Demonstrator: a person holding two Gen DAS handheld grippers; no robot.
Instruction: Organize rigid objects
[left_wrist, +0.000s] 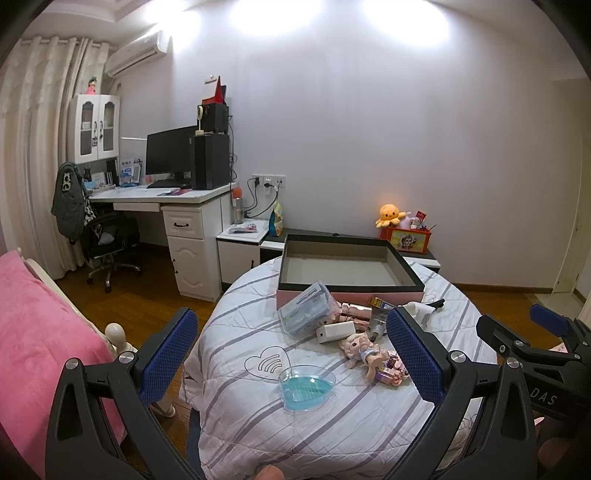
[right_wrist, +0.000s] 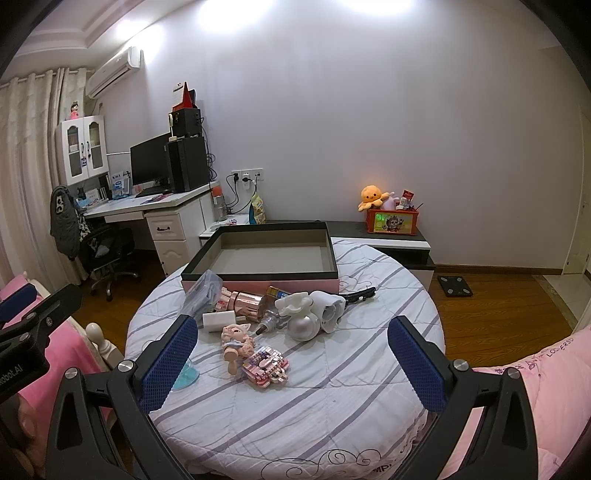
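Observation:
A pink box with a dark rim (left_wrist: 351, 291) (right_wrist: 258, 282) stands open and empty at the far side of a round table with a striped cloth (left_wrist: 266, 428) (right_wrist: 332, 398). In front of it lie a clear plastic case (left_wrist: 306, 308), a white charger (left_wrist: 334, 330) (right_wrist: 218, 319), a rose-gold cylinder (left_wrist: 354, 310) (right_wrist: 245, 300), a pink doll (left_wrist: 364, 349) (right_wrist: 238, 341), a pink brick model (right_wrist: 264, 365), a white-and-silver ornament (right_wrist: 310, 314) and a blue heart dish (left_wrist: 304, 386). My left gripper (left_wrist: 291, 354) and right gripper (right_wrist: 291, 363) are open and empty above the near side.
A white desk with monitor and office chair (left_wrist: 173, 192) stands at the left wall. A low cabinet with a red toy box (right_wrist: 391, 221) is behind the table. A pink blanket (left_wrist: 40, 332) lies left, pink bedding (right_wrist: 546, 398) lies right, and a scale (right_wrist: 454, 284) is on the floor.

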